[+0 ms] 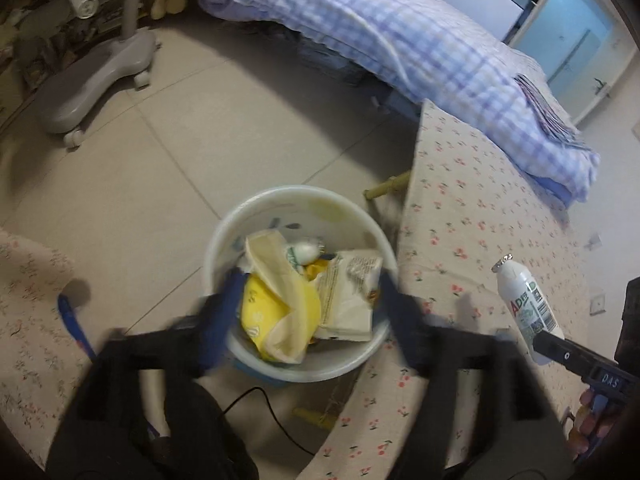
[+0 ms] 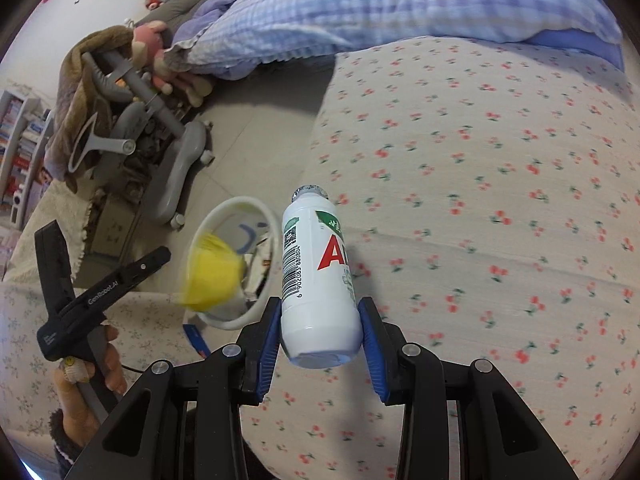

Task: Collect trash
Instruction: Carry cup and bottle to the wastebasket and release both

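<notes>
At the left, the left gripper hangs over the white bin on the tiled floor, its blue-padded jaws spread wide with nothing between them, though blur softens their edges. The bin already holds a yellow wrapper, what looks like a cream cloth, and a printed packet. To the right, above the flowered tablecloth, the right gripper is clamped on the base of a white bottle, its cap end pointing away.
</notes>
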